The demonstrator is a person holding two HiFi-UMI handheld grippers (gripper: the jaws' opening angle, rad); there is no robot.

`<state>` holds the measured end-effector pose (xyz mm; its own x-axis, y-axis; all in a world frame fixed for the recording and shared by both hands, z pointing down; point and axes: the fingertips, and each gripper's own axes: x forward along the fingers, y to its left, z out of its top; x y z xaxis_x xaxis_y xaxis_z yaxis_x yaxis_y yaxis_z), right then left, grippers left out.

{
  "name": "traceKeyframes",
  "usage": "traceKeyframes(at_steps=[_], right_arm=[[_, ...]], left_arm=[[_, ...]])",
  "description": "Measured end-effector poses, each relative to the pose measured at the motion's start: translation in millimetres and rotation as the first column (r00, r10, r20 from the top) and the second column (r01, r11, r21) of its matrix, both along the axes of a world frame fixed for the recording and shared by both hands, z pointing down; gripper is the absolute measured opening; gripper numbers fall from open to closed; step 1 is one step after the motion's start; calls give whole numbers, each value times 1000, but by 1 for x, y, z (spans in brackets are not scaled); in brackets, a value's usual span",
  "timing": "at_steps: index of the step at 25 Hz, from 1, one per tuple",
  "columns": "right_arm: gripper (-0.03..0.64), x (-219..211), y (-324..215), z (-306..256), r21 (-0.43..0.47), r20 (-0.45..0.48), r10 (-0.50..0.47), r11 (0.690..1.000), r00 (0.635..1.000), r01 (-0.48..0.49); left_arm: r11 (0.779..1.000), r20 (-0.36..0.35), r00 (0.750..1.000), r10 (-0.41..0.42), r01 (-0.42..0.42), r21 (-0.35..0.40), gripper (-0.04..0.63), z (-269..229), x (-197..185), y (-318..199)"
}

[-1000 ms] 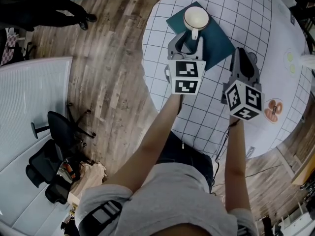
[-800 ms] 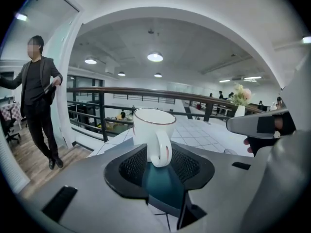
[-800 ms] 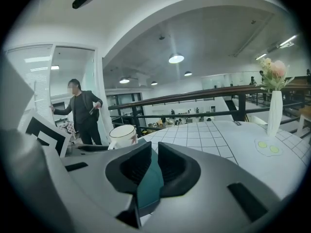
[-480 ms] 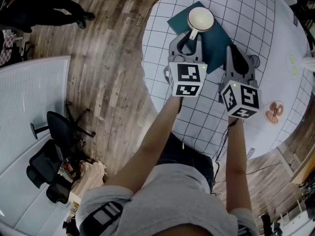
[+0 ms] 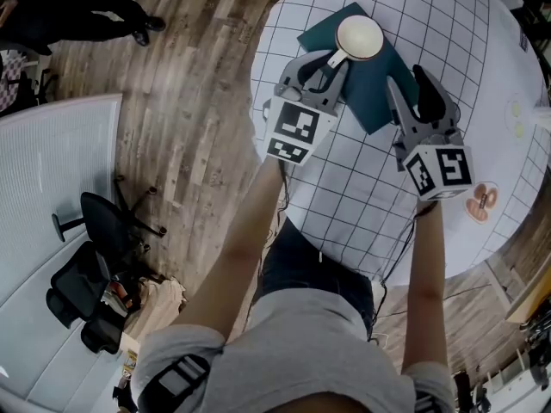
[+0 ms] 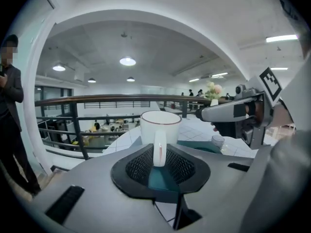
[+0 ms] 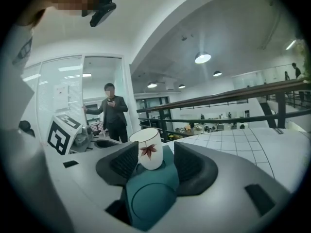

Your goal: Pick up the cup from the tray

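Note:
A white cup [image 5: 360, 37] with a leaf print stands on the teal tray [image 5: 379, 80] at the far side of the table. My left gripper [image 5: 334, 58] reaches it from the left. In the left gripper view the cup's handle [image 6: 159, 147] stands upright between the jaws, which are closing, and the pads touch it on both sides. My right gripper [image 5: 411, 89] hovers over the tray's right part with nothing between its opening jaws. The right gripper view shows the cup [image 7: 148, 149] just beyond the right gripper [image 7: 153, 163], with the tray [image 7: 150, 191] beneath.
The round white table [image 5: 362, 188] has a grid pattern, and its edge curves close to the person's body. A small dish [image 5: 479, 200] lies near the right edge. A small clear glass [image 6: 217, 141] stands by the tray. Office chairs [image 5: 95, 231] and a standing person [image 7: 112, 110] are off to the left.
The left jaws have closed from wide open onto the cup's handle, and that gripper has swung its rear end leftward. The right gripper moved forward over the tray and its jaws parted.

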<state>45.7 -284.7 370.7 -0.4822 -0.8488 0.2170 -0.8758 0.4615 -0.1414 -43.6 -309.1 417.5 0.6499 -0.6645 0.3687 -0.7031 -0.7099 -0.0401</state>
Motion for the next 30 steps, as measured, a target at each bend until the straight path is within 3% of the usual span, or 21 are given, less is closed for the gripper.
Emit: traceKeyframes(at_steps=[7,13,21,30], right_arm=[[280,-32,-17,5,16,-88,-267,963,960,269],[313,-46,-37,21,-33,-121,-377,926,918,376],[316,-65,-50,32,-75,-119,-469,883,875,463],[316,-63,-51,30,-45,-118,-429,903,895,427]], left_arm=[[980,-22,981,194,-195,-29,74,-1,-5,-7],[951,28,951,308,-307,-19,74,-2,-1,-10],[943,18,943,332,-332,-11,74,-3,-1,-10],[953,5,953,303,-303,-1,72,-5,-1,-10]])
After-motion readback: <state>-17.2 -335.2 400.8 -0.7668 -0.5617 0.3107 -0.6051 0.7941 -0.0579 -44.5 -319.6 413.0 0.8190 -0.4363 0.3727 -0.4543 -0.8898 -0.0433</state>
